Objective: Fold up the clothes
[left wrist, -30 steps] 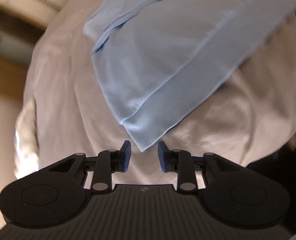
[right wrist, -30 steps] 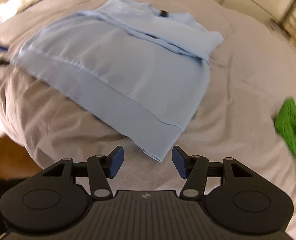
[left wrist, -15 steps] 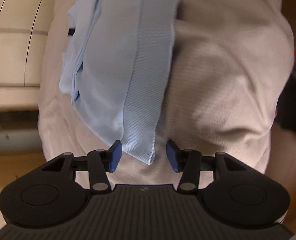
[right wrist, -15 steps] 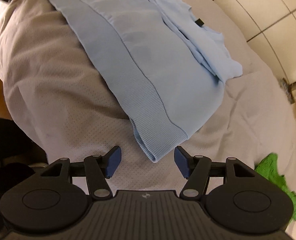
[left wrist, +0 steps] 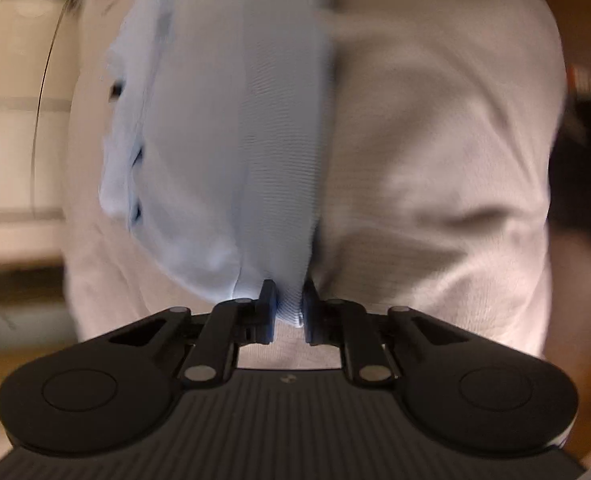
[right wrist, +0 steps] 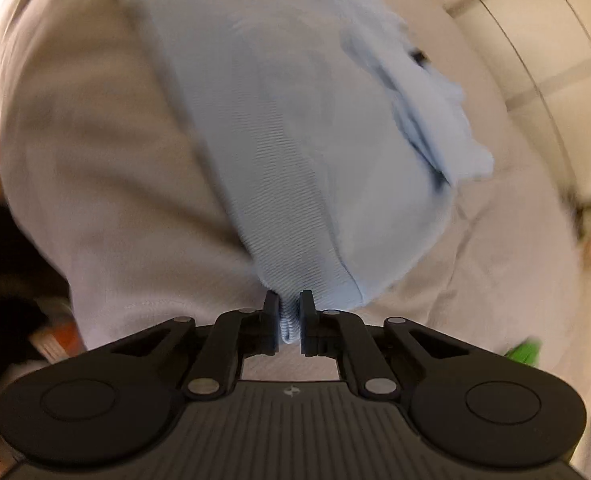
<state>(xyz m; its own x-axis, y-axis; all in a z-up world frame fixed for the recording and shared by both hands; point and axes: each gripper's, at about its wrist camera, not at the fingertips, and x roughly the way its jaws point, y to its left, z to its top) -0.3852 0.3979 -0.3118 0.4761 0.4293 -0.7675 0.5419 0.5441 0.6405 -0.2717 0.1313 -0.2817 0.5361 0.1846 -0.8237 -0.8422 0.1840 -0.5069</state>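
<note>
A light blue sweater (left wrist: 223, 128) lies on a bed with a pale grey cover (left wrist: 435, 168). Its ribbed hem runs toward me in both views. My left gripper (left wrist: 288, 309) is shut on one hem corner. My right gripper (right wrist: 288, 319) is shut on the other hem corner of the sweater (right wrist: 295, 132). The folded sleeves lie on the far side of the body. Both views are blurred by motion.
A green garment (right wrist: 525, 351) lies on the bed at the right edge of the right wrist view. Cream cabinet fronts (right wrist: 555, 60) stand beyond the bed. The bed's near edge drops to a dark floor (left wrist: 583, 184).
Both grippers moved onto the hem corners and closed on them. One second ago and half a second ago both were open just short of the corners.
</note>
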